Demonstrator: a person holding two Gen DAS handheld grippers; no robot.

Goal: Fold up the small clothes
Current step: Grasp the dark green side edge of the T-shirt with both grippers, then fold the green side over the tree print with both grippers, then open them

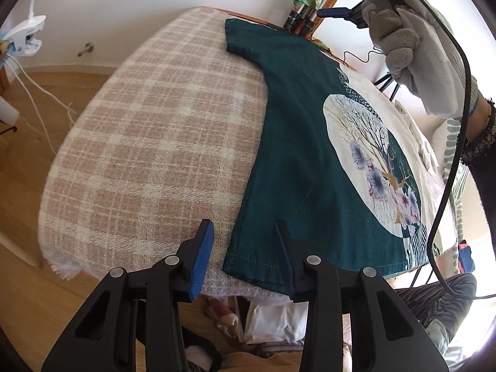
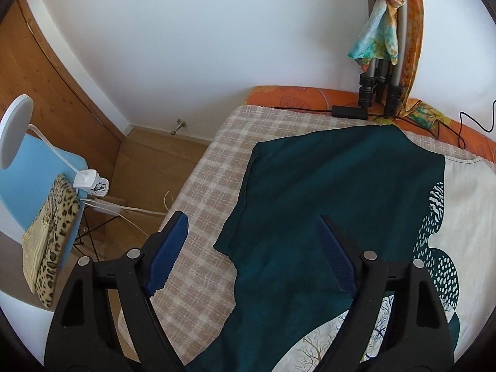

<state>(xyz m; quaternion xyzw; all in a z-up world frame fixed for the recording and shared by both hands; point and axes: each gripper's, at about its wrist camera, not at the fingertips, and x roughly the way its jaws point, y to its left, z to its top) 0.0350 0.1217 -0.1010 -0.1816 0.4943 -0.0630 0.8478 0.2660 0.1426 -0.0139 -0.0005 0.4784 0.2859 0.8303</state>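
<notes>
The shirt (image 1: 297,142) is light, limp cloth on the bed (image 1: 148,130), so I'd pinch hem corner and sleeve. My left gripper (image 1: 245,248) straddles the hem corner unclamped; my right gripper (image 2: 254,248) gapes empty above the sleeve.

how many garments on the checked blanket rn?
1: a dark teal shirt lying flat along the right side of the checked blanket, hem corner between the left gripper's jaws. Others may lie out of frame.

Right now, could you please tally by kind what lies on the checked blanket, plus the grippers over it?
Teal shirt: 1
Checked blanket: 1
Grippers: 2, left gripper and right gripper
Total: 4
</notes>
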